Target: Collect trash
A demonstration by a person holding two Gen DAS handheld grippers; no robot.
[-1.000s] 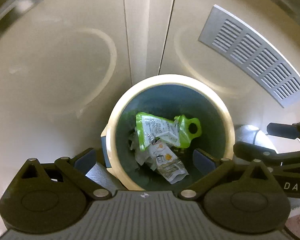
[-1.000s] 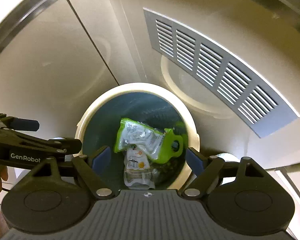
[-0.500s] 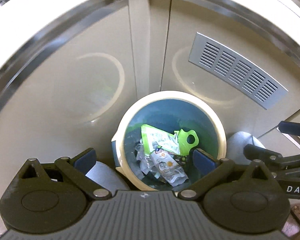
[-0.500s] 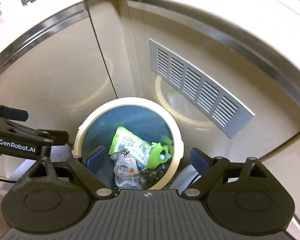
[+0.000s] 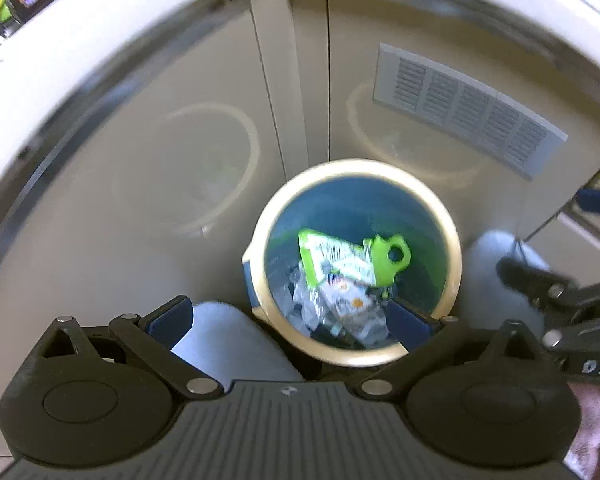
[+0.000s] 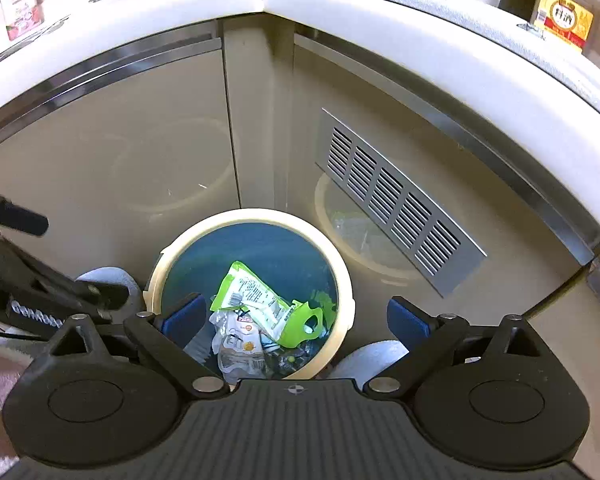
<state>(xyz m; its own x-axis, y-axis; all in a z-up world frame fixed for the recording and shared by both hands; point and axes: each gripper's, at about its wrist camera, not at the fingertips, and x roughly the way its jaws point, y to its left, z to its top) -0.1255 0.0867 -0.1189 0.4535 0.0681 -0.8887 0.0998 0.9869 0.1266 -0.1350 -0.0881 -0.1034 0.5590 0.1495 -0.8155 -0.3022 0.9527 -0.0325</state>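
Bin, round, with a cream plastic rim (image 6: 342,280) and a dark blue-green inside, standing on the floor in the corner where two beige cabinet fronts meet; seen from above in both wrist views. Contents: a lime-green and white printed plastic pouch (image 6: 252,296) with a punched green hang tab, lying uppermost and tilted; beneath it a crumpled clear and white wrapper with orange print (image 6: 240,346); further small scraps at the bottom, too dark to identify. Left hand-held gripper (image 5: 288,318): jaws spread wide, nothing between the blue pads, held above the near edge of the bin. Right hand-held gripper (image 6: 296,320): jaws have just been opening and stand wide apart, nothing between the pads, likewise above the bin and clear of the trash. Pale grey rounded shapes (image 5: 236,340) show beside the bin on both sides, not identifiable. Surroundings: glossy beige cabinet doors (image 6: 112,152) reflecting the bin's rim; a grey metal louvred vent panel (image 6: 396,204) set in the right-hand door; a metal strip under a white curved tabletop (image 6: 380,28). On the tabletop: a yellow-labelled bottle (image 6: 562,18) at right, a pink and white printed packet (image 6: 20,0) at left, and other items too small to tell.
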